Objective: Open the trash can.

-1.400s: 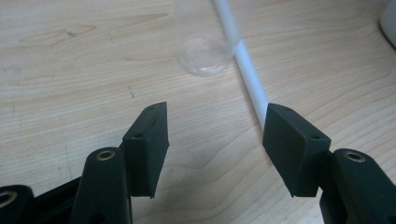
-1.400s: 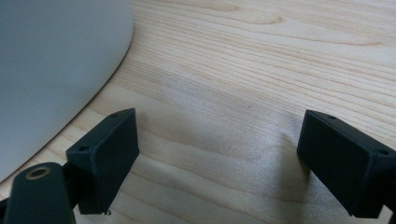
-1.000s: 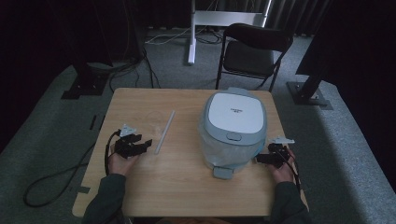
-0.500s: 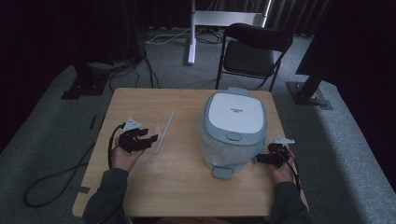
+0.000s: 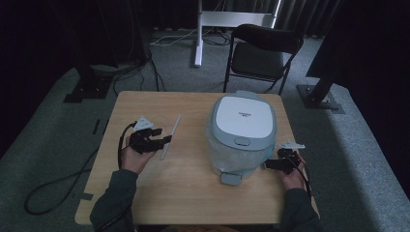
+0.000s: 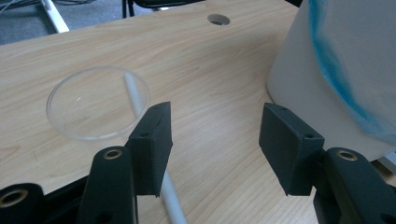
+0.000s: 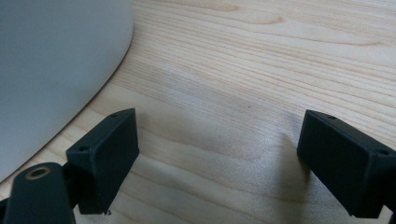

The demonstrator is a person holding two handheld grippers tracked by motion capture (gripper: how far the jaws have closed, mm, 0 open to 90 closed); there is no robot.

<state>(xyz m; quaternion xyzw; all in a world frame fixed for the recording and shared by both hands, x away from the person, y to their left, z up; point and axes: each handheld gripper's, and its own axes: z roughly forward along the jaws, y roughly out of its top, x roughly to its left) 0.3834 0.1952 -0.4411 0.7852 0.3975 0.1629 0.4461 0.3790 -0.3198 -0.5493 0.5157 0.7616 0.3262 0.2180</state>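
Note:
A white and grey-blue rice cooker (image 5: 244, 123) with its lid down stands right of the table's middle. Left of it lies a thin white-handled scoop (image 5: 170, 135); its clear round head (image 6: 98, 102) rests flat on the wood. My left gripper (image 5: 167, 139) is open, its tips at the scoop's handle (image 6: 135, 95), which runs under the left-hand jaw in the left gripper view. Nothing sits between the jaws of the left gripper (image 6: 215, 121). My right gripper (image 5: 267, 165) is open beside the cooker's front right, with bare wood between the jaws of that gripper (image 7: 219, 135) and the cooker wall (image 7: 51, 70) close on one side.
The wooden table (image 5: 193, 183) has a round cable hole (image 6: 218, 19) near its far edge. A black folding chair (image 5: 261, 53) stands behind the table. Cables (image 5: 58, 183) lie on the grey floor at left. The cooker's side (image 6: 336, 70) bulks near the left gripper.
My left gripper has moved right and a little forward, up to the scoop's handle. The right gripper, the cooker and the scoop have stayed where they were.

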